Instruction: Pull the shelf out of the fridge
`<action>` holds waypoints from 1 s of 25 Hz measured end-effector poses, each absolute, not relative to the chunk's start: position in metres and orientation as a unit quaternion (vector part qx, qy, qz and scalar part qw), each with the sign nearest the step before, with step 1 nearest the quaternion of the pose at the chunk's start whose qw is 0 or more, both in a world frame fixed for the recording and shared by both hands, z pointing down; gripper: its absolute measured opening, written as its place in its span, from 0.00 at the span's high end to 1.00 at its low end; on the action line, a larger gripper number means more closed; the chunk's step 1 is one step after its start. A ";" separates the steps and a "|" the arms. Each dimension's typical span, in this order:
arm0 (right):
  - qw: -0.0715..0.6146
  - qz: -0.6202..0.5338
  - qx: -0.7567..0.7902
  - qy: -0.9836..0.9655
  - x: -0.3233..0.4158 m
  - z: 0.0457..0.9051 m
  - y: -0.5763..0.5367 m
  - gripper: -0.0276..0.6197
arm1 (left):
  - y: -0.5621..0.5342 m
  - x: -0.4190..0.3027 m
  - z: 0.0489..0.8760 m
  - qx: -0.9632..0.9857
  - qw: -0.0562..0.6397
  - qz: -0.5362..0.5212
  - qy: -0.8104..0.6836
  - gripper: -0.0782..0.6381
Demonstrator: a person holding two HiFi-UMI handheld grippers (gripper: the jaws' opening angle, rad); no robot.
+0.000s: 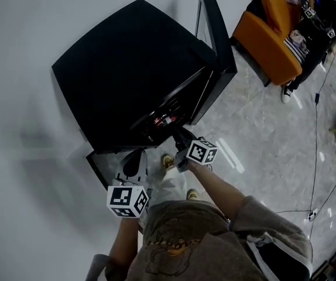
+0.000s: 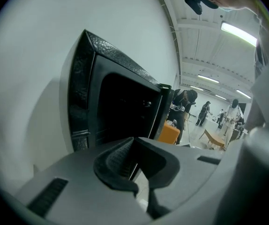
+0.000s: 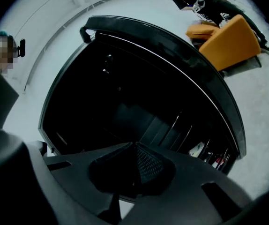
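- Black fridge [image 1: 127, 69] stands open; shelf [image 3: 165, 128] sits inside, just ahead of the right hand-held gripper [image 3: 134, 146], whose jaws are pressed together, seemingly to reach in.
- Left hand-held gripper [image 2: 133, 142], likewise closed, hangs beside it, leaving room.

**Quick tally of what's showing here**

One black fridge [image 1: 127, 69] is standing there, and it's sporting one door [image 1: 215, 34]. Two grippers are showing: the left gripper [image 2: 133, 146] and the right gripper [image 3: 134, 149]. They're carrying two cubes between them, the left marker cube [image 1: 127, 201] and the right marker cube [image 1: 202, 152]. One orange armchair [image 1: 267, 37] is sitting off to the side. Two shoes [image 1: 168, 161] are poking out below. A few people [image 2: 183, 104] are standing around in the background, too small to count properly.
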State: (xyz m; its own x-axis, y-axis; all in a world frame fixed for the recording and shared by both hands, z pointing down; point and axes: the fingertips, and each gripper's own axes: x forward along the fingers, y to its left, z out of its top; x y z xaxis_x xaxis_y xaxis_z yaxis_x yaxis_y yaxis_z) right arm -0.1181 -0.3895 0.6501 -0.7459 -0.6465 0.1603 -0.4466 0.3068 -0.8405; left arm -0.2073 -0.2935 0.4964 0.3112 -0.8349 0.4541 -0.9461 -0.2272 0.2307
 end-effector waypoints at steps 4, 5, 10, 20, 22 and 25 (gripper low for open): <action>0.097 -0.505 -0.349 0.784 -0.128 0.682 -0.398 0.92 | -0.301 -0.214 0.503 0.771 0.240 0.124 -0.577 0.88; 0.094 -0.508 -0.350 0.782 -0.131 0.688 -0.401 0.92 | -0.302 -0.216 0.504 0.770 0.241 0.125 -0.577 0.88; 0.099 -0.528 -0.342 0.771 -0.149 0.714 -0.415 0.91 | -0.301 -0.223 0.510 0.766 0.249 0.136 -0.577 0.88; 0.149 -0.577 -0.330 0.732 -0.185 0.742 -0.459 0.68 | -0.286 -0.237 0.527 0.754 0.268 0.161 -0.578 0.88; 0.149 -0.582 -0.332 0.727 -0.190 0.749 -0.467 0.69 | -0.284 -0.238 0.529 0.752 0.271 0.163 -0.578 0.88; 0.147 -0.584 -0.337 0.723 -0.195 0.756 -0.478 0.68 | -0.279 -0.240 0.534 0.749 0.276 0.166 -0.578 0.88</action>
